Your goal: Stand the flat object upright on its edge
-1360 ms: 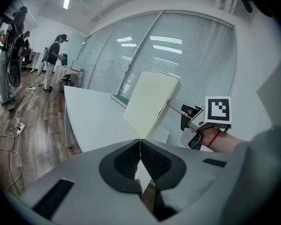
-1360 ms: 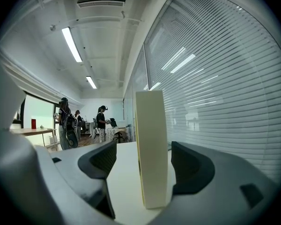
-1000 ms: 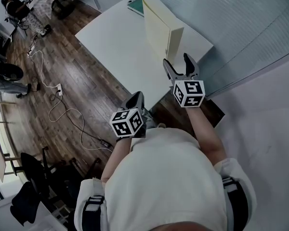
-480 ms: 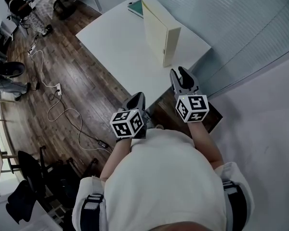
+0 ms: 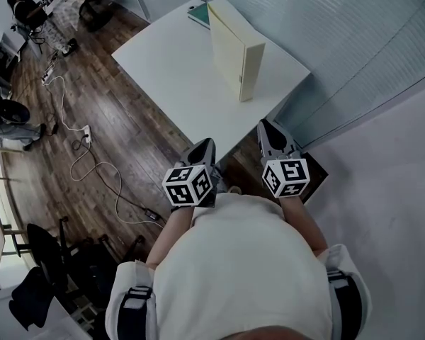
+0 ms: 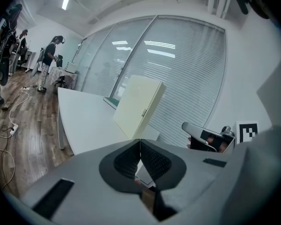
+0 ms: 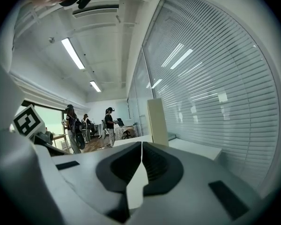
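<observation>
Flat object (image 5: 227,47) upright near table (image 5: 163,69) edge

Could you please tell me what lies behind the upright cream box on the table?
A flat teal item lies on the white table behind the cream box. Only one end shows; the box hides the rest.

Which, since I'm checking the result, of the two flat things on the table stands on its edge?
The cream box, upright on its edge; the green pad lies flat at the far corner.
</observation>
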`<action>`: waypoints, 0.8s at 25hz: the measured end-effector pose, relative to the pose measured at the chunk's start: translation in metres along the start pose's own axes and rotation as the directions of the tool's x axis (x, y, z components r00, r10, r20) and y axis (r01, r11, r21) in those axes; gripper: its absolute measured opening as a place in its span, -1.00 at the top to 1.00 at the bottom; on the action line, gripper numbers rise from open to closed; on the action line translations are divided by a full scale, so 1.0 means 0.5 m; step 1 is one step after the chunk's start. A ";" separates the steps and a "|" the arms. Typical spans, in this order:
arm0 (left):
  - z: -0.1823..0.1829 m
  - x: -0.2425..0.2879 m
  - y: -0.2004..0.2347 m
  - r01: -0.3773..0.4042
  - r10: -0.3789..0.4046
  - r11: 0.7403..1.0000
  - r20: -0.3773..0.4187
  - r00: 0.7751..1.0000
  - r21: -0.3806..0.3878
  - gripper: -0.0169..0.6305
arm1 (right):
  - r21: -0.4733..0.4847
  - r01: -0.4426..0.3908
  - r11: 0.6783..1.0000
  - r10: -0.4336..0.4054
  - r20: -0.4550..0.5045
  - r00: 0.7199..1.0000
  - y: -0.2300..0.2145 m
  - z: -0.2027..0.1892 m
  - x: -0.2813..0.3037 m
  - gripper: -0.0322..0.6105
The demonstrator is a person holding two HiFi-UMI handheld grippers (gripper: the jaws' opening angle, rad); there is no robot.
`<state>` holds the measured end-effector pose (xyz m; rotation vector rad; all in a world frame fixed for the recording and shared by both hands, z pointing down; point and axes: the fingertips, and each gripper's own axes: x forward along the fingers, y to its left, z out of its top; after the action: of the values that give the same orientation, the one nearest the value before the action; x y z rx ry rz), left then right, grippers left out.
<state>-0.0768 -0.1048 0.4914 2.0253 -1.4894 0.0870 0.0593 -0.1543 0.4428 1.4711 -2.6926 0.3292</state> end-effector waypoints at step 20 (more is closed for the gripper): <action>0.014 0.006 0.015 -0.001 0.001 1.000 -0.010 1.000 0.009 0.88 | -0.025 -0.013 1.000 0.012 -0.015 1.000 0.017 -0.013 0.007 0.84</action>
<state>-0.0843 -0.1121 0.4903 2.0285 -1.4868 0.1049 0.0500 -0.1511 0.4480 1.4400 -2.6851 0.3047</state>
